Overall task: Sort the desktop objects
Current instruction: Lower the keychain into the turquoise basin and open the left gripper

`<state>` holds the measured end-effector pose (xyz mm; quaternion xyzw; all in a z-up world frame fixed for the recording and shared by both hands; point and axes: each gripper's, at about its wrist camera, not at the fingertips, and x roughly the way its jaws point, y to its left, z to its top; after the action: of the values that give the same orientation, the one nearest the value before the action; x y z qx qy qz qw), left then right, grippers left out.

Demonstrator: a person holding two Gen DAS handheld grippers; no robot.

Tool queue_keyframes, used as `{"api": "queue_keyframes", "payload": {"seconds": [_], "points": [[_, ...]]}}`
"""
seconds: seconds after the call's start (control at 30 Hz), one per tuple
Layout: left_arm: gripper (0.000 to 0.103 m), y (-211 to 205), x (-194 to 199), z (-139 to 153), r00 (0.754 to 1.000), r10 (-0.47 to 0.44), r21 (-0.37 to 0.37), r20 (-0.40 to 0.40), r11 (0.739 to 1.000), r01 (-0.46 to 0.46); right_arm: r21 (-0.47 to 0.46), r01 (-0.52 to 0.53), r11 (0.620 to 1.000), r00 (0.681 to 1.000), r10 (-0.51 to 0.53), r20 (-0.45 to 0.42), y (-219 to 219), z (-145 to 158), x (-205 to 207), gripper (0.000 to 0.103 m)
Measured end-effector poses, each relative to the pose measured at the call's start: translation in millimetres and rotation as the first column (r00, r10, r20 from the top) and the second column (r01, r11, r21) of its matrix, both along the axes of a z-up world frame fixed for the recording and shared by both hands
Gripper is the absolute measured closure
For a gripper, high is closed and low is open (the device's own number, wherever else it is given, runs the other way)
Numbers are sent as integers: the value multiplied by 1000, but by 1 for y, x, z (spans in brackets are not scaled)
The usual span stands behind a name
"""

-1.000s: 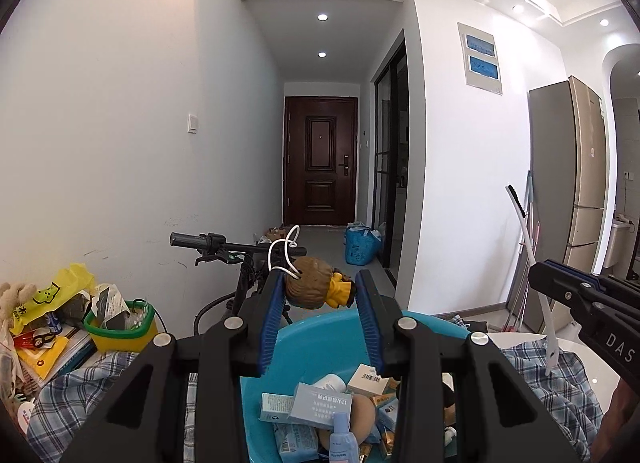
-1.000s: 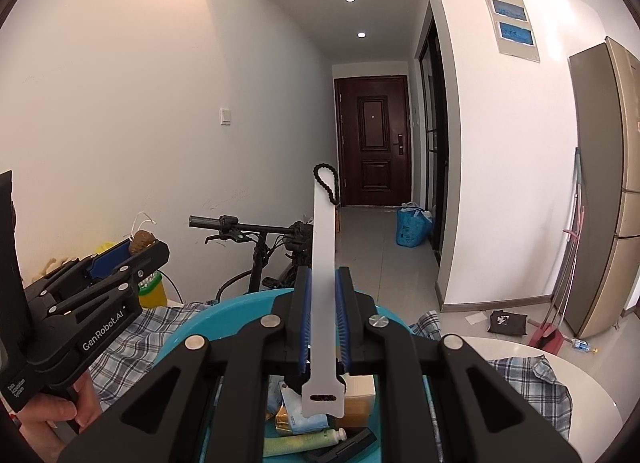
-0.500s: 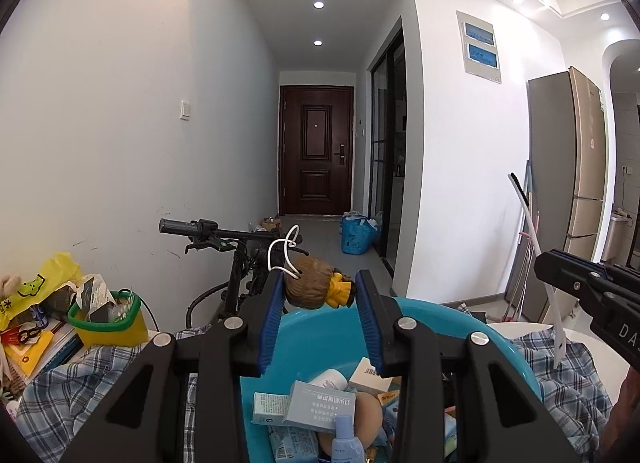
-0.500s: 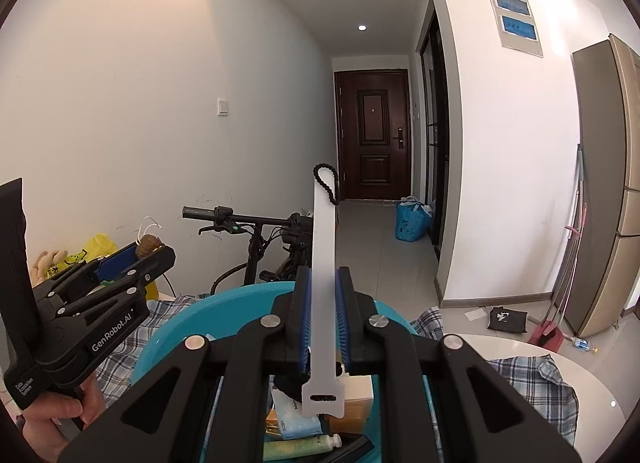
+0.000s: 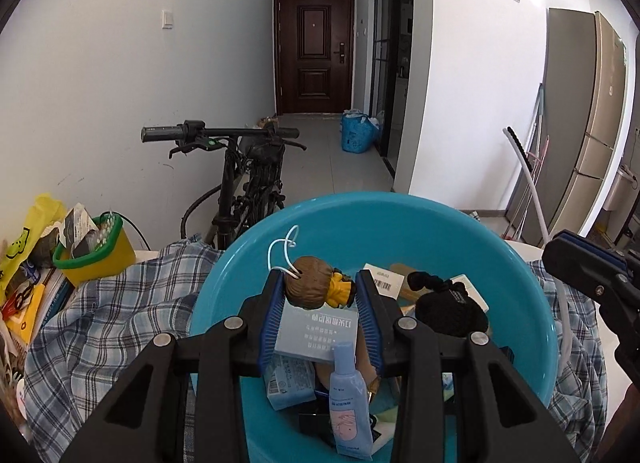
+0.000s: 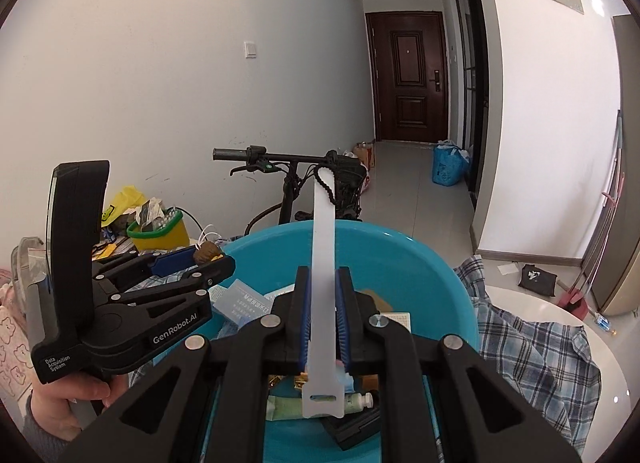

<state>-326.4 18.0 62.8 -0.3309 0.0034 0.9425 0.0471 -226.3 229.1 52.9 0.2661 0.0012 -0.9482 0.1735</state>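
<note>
A white-walled hallway with a dark door [image 5: 314, 49] lies behind the surface, where a plaid cloth [image 5: 120, 315] sits under a blue basin [image 5: 400, 223]. Over the basin the left gripper [image 5: 320, 289] has its jaws clamped on a small brown-haired figurine [image 5: 316, 291] with a white cord. The right gripper [image 6: 322, 303] has its jaws pressed together on a white strap [image 6: 324, 263] standing upright. Boxes and tubes fill the basin; a parked bicycle [image 5: 244, 167] stands beyond.
</note>
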Motion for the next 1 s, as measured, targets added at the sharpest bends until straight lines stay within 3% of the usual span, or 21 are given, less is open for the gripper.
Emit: {"api": "queue_keyframes", "payload": {"seconds": [0.17,0.37,1.0], "points": [[64,0,-16,-23,993,16,-16,121,1000,-14,-11,-30,999,990,31,136,3,-17,-16,92],[64,-5,-26,-37,983,12,-12,183,1000,-10,7,-49,999,974,46,224,0,-35,-25,92],[63,-4,-26,-35,984,18,0,178,1000,-18,12,-35,999,978,32,206,3,-31,-26,92]]}}
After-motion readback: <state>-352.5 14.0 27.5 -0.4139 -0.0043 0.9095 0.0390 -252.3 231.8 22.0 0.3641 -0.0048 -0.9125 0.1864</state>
